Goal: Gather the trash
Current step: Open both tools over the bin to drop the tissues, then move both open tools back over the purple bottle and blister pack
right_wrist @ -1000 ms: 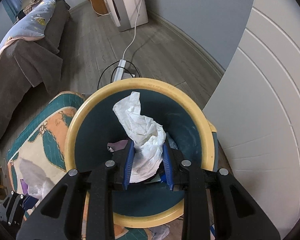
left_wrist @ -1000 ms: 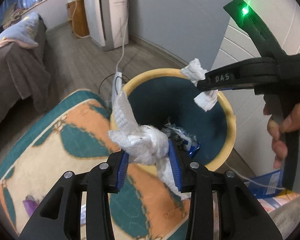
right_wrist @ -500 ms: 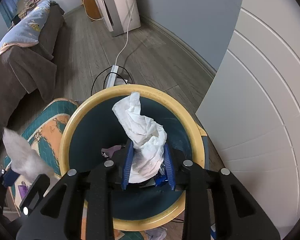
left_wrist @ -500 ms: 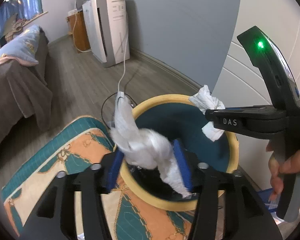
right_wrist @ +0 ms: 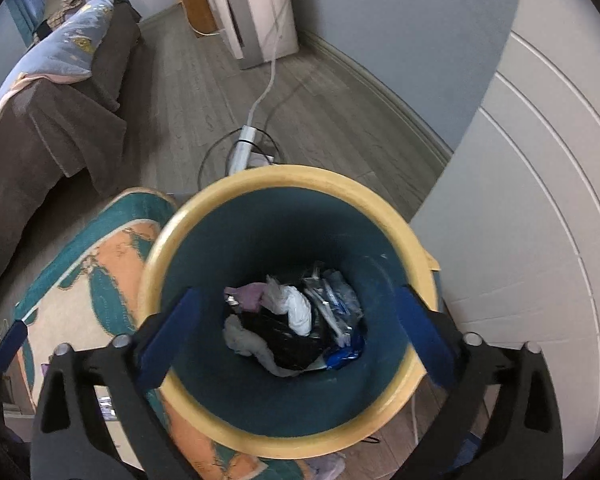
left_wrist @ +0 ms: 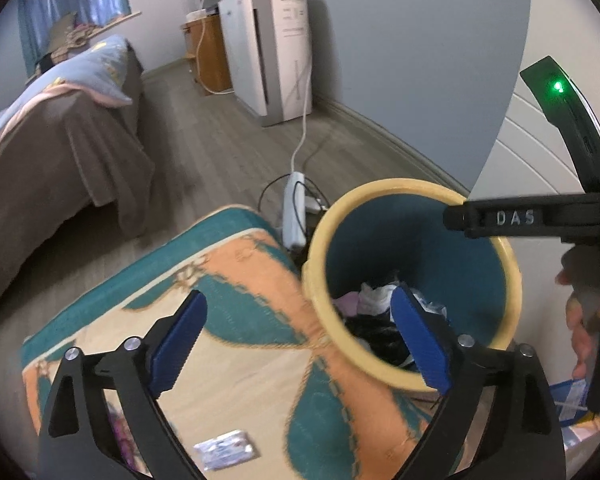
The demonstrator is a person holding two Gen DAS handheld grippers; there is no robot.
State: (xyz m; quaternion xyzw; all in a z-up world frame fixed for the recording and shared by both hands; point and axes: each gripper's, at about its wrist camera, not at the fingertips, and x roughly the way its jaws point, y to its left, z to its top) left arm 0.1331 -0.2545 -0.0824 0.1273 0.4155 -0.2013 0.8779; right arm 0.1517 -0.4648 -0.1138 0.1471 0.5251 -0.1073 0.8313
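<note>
With both claws just opened wide and empty, I see crumpled tissue (right_wrist: pixel 296 308) lying below the right gripper (right_wrist: pixel 296 336) in the round bin (right_wrist: pixel 204 216), left gripper (left_wrist: pixel 300 344) alongside.

Dim cool daylight from window (left_wrist: pixel 76 4); fisheye-bent edges, slight motion blur.

Grey wood floor (left_wrist: pixel 220 152), patterned rug (left_wrist: pixel 236 320), bin (right_wrist: pixel 204 216), power strip (left_wrist: pixel 294 208)
</note>
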